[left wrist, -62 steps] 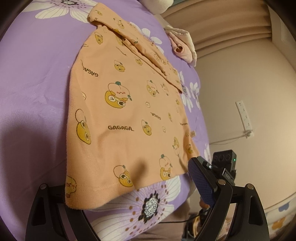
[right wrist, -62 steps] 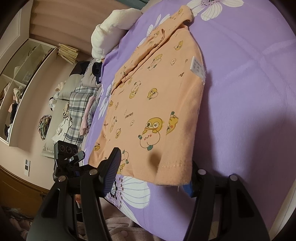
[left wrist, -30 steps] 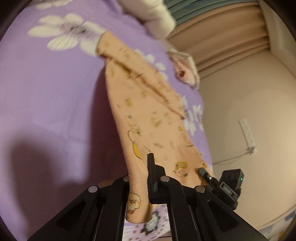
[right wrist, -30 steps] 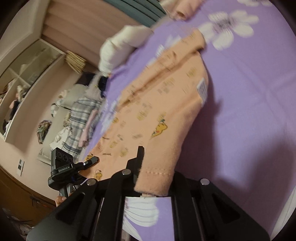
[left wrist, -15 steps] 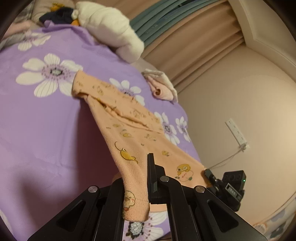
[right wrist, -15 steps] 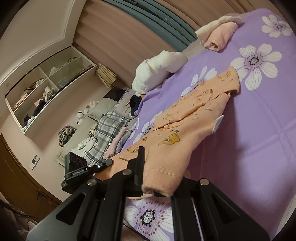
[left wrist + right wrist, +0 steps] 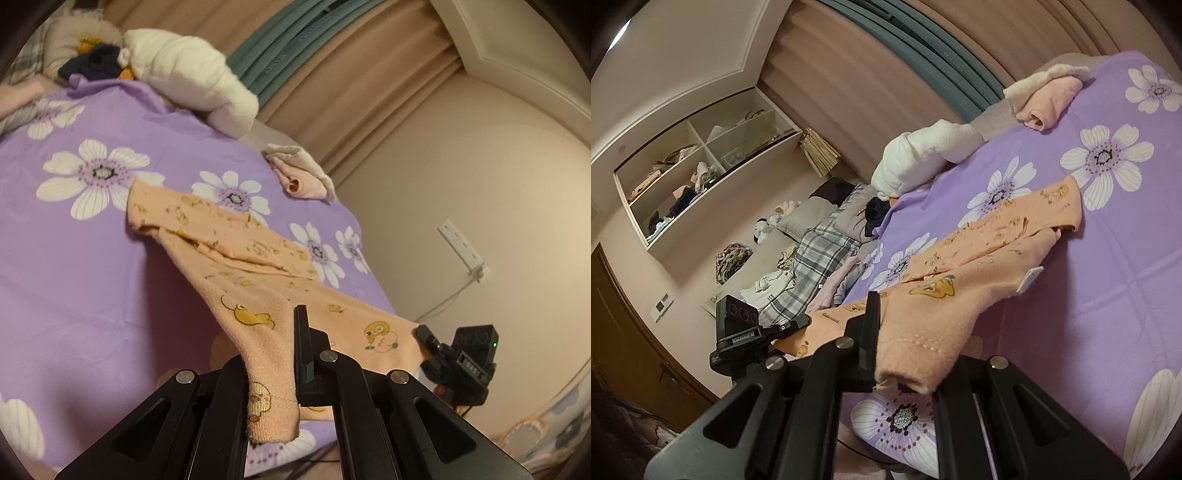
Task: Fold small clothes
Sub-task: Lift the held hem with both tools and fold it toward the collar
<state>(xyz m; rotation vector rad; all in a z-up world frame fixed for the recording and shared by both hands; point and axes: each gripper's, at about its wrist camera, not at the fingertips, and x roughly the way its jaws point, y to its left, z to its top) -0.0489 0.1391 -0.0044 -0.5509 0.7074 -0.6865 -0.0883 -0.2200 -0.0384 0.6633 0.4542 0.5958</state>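
Observation:
A small orange shirt (image 7: 236, 258) with cartoon prints lies partly on the purple flowered bed cover (image 7: 66, 280). Its near hem is lifted off the bed. My left gripper (image 7: 280, 373) is shut on one hem corner, which hangs down between the fingers. My right gripper (image 7: 905, 354) is shut on the other hem corner of the orange shirt (image 7: 982, 258). The far end with the folded sleeves still rests on the bed cover (image 7: 1126, 295). Each gripper shows in the other's view, the right gripper (image 7: 428, 338) at the shirt's right edge and the left gripper (image 7: 798, 325) at its left edge.
A folded pink garment (image 7: 299, 177) and a rolled white blanket (image 7: 184, 77) lie at the far end of the bed. Plaid and grey clothes (image 7: 812, 266) are piled beside the bed. A wall socket with a cable (image 7: 461, 247) is on the right wall.
Both grippers have risen with the hem corners in them. The shirt's near half has come up off the bed and now slopes down toward its far end.

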